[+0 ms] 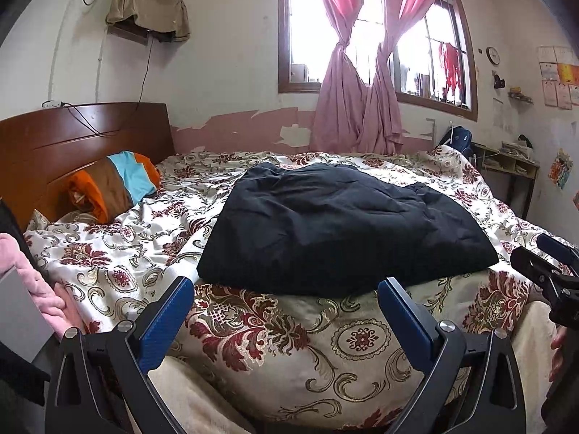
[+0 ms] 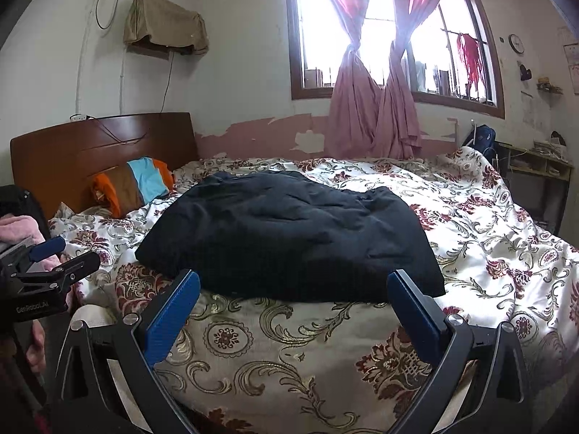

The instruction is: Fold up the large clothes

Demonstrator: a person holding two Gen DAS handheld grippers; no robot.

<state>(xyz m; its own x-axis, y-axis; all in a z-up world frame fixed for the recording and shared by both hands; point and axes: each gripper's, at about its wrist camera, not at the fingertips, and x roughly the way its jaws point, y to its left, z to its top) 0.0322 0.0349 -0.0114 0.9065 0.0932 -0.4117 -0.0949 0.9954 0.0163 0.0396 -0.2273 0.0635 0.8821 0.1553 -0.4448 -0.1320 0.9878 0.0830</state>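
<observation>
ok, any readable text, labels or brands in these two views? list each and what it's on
"GenRobot.AI": white print on the black body of the left gripper, seen at the left edge of the right wrist view.
Wall clock: dial too small to read.
Papers and posters on the right wall: printing blurred, unreadable.
Black garment, floral bedspread, striped pillow: no text visible.

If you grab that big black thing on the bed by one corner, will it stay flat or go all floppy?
Probably floppy: the black garment is wrinkled and sags over the floral bedspread, so a lifted corner would likely leave the rest hanging. It looks puffy, perhaps padded, so likely bulky but light. It may slide on that shiny cover.
</observation>
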